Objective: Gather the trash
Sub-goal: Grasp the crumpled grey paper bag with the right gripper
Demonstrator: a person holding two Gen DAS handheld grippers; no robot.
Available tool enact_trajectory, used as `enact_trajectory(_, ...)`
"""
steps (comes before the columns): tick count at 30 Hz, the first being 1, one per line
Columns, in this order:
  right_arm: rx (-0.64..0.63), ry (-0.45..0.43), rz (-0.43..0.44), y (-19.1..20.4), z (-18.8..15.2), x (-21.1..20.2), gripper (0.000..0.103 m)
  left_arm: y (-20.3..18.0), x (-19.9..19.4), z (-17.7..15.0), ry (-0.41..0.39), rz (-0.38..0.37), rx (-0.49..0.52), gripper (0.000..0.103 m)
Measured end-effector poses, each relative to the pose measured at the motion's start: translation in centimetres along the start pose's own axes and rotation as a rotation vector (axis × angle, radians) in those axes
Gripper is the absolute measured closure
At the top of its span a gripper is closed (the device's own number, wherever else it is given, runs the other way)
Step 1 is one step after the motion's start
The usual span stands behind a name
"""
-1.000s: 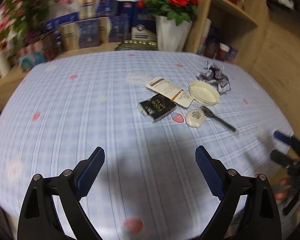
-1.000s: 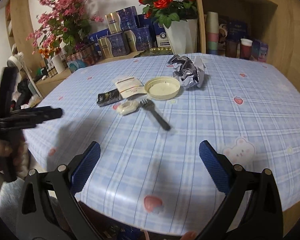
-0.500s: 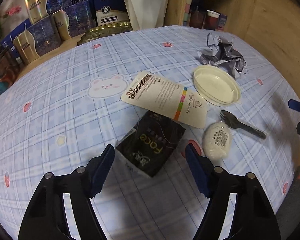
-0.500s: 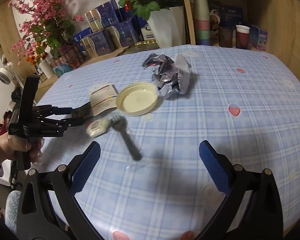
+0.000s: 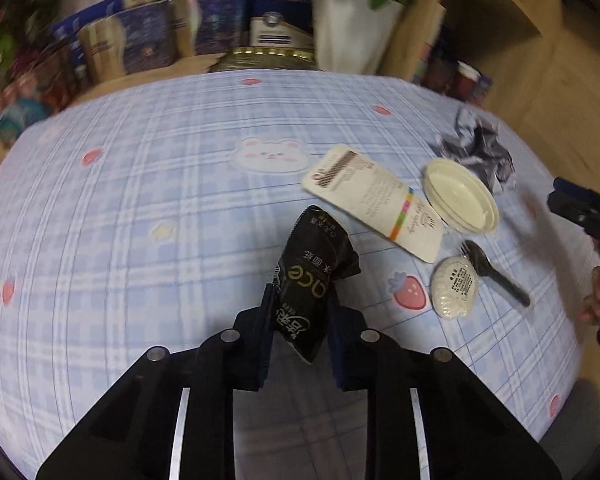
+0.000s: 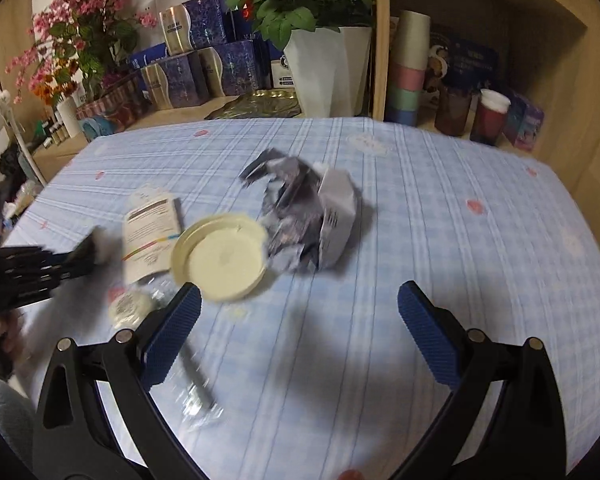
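In the left wrist view my left gripper [image 5: 302,305] is closing its jaws on a black tissue packet [image 5: 312,264], which is pinched and buckled between the pads. Further right on the table lie a white printed card [image 5: 374,202], a cream plastic lid [image 5: 460,196], crumpled silver wrapping [image 5: 480,148], a black fork [image 5: 496,276] and a small round white packet [image 5: 454,288]. My right gripper [image 6: 300,320] is open and holds nothing. It hovers in front of the lid [image 6: 220,256] and the silver wrapping [image 6: 304,216]. The fork [image 6: 198,380] is blurred beside its left finger.
A blue checked cloth [image 5: 140,200] covers the table. Behind it a wooden shelf holds blue gift boxes [image 6: 204,60], a white vase of red roses [image 6: 328,68], pink flowers [image 6: 76,28] and stacked cups [image 6: 410,68]. A hand [image 5: 598,300] holding the right gripper shows at the table's right edge.
My left gripper moved forward and down over the black packet and closed on it, buckling it. My right gripper moved in towards the lid and the silver wrapping, still open.
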State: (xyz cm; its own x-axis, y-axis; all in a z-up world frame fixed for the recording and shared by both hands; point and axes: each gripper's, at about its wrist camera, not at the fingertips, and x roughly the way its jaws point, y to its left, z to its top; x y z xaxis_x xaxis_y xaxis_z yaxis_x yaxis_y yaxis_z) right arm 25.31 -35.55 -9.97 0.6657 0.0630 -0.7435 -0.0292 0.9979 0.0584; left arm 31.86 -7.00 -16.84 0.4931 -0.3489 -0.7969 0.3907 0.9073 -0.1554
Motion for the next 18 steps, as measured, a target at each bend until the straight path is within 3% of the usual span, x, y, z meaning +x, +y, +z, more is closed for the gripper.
enact_trajectory(6, 0.04, -0.002, -0.001, -1.3, 3.6, 3.7, 0.006, 2.2, -3.7, -1.5, -0.061, -0.031, -0.129, 0.08)
enact_trajectory(14, 0.119, 0.124, 0.018, -1.4, 5.4, 8.8, 0.006, 4.5, -6.1, -3.3, -0.097, -0.02, -0.229, 0.08)
enact_trajectory(15, 0.118, 0.136, 0.012, -1.3, 5.3, 9.0, 0.008, 4.6, -6.3, -3.6, -0.098, -0.021, -0.234, 0.08)
enact_trajectory(16, 0.125, 0.142, 0.019, -1.4, 5.2, 9.1, 0.023, 4.6, -6.5, -3.9, -0.099, -0.02, -0.236, 0.08)
enact_trajectory(18, 0.161, 0.136, 0.054, -1.9, 5.0, 8.7, 0.04, 4.4, -6.9, -4.4, -0.103, -0.017, -0.232, 0.08)
